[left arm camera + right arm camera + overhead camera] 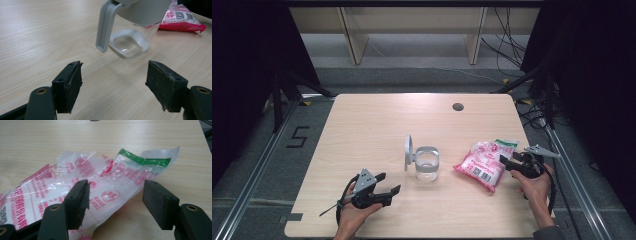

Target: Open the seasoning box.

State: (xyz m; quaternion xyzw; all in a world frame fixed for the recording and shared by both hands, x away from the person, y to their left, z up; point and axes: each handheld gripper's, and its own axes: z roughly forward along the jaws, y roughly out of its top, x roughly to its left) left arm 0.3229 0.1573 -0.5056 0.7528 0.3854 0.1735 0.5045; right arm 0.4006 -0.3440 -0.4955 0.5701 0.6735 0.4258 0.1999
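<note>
A: Pale wood-grain table [377,125] is entered first, as the largest item. What is recorded upon it?

B: Pink-and-white plastic bag [484,162], with a green band at its clear top end, is listed lying flat, just ahead of the right gripper [508,162]. Its clear end [140,170] is seen between the parted jaws, but no pad is pressed on it; it is not gripped.

A: And its contents?

B: White granules are judged to be inside. Whether the top is cut cannot be told.

A: Next entry?

B: Clear glass jar [427,167] with a grey collar and handle, its round lid [408,151] swung up to the side. It is stood ahead of the left gripper [388,184], apart from the fingertips; those jaws are held wide with nothing between them. A thin layer of white granules [130,37] is noted around the jar's bottom.

A: Progress?

B: An early stage is judged: the lid is already raised, the bag is not yet grasped, and lifting and pouring into the jar are left to be done.
</note>
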